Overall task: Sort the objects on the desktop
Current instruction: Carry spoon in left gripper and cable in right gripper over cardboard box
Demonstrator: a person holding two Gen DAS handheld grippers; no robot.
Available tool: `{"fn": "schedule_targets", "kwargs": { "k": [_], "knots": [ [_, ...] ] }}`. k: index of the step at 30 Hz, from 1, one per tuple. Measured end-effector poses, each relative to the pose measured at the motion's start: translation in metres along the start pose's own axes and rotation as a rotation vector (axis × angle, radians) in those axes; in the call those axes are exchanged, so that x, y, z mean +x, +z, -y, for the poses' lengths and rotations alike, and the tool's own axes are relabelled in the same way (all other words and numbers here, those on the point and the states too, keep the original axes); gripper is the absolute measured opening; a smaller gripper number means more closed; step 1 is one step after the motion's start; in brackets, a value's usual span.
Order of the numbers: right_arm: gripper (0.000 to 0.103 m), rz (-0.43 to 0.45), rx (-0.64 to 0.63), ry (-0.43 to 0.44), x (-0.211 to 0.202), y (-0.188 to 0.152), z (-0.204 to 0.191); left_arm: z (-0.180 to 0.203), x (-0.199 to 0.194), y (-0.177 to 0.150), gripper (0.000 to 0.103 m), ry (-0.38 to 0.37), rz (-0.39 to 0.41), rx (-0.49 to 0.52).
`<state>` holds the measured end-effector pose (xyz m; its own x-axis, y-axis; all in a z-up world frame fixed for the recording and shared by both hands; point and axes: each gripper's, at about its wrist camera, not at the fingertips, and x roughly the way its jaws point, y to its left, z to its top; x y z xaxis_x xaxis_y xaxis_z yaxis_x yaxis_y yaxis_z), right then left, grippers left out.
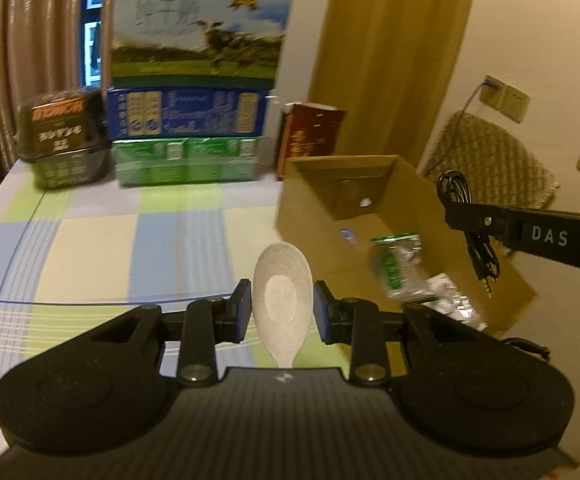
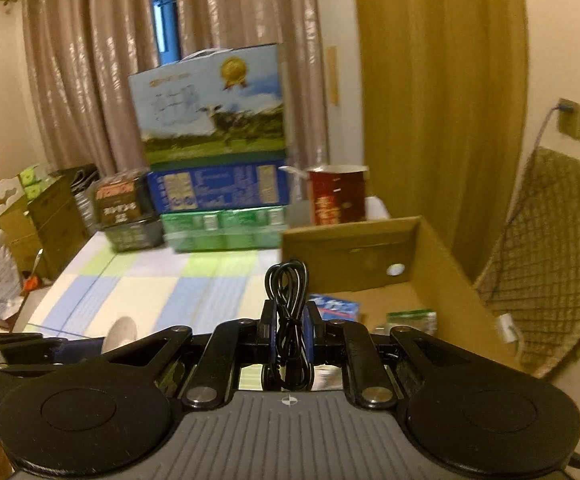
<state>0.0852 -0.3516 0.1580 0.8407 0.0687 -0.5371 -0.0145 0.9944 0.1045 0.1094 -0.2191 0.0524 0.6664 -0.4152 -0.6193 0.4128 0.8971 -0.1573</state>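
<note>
My left gripper (image 1: pixel 282 306) is shut on a white speckled spoon (image 1: pixel 282 296), bowl pointing forward, held above the checked tablecloth (image 1: pixel 110 240). My right gripper (image 2: pixel 290 324) is shut on a coiled black cable (image 2: pixel 288 300); in the left wrist view it (image 1: pixel 455 216) hangs the cable (image 1: pixel 477 240) over the open cardboard box (image 1: pixel 321 216). The box (image 2: pixel 353 248) holds a green packet (image 1: pixel 393 260), a blue packet (image 2: pixel 335 308) and silvery wrappers (image 1: pixel 453 300). The spoon's tip (image 2: pixel 122 334) shows at lower left in the right wrist view.
Stacked milk cartons (image 1: pixel 198 80) stand at the table's back, with a black container (image 1: pixel 66 136) to the left and a red box (image 1: pixel 309 136) to the right. A chair with a quilted cover (image 2: pixel 549 264) stands right of the cardboard box. Boxes and bags (image 2: pixel 30 216) lie left of the table.
</note>
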Motion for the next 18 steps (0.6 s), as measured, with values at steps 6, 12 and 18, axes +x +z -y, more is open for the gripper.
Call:
{"fn": "schedule_targets", "kwargs": {
  "k": [6,12,18],
  "knots": [
    [0.010,0.007,0.035,-0.045,-0.022,0.003,0.045,0.041,-0.004,0.011,0.027,-0.042,-0.004,0.026],
    [0.010,-0.009,0.052,-0.073,-0.027,0.002,0.078,0.077,0.006,0.018,0.027,-0.088,-0.012,0.017],
    [0.010,-0.027,0.065,-0.079,-0.026,-0.003,0.098,0.103,0.019,0.025,0.027,-0.124,-0.015,-0.021]
  ]
}}
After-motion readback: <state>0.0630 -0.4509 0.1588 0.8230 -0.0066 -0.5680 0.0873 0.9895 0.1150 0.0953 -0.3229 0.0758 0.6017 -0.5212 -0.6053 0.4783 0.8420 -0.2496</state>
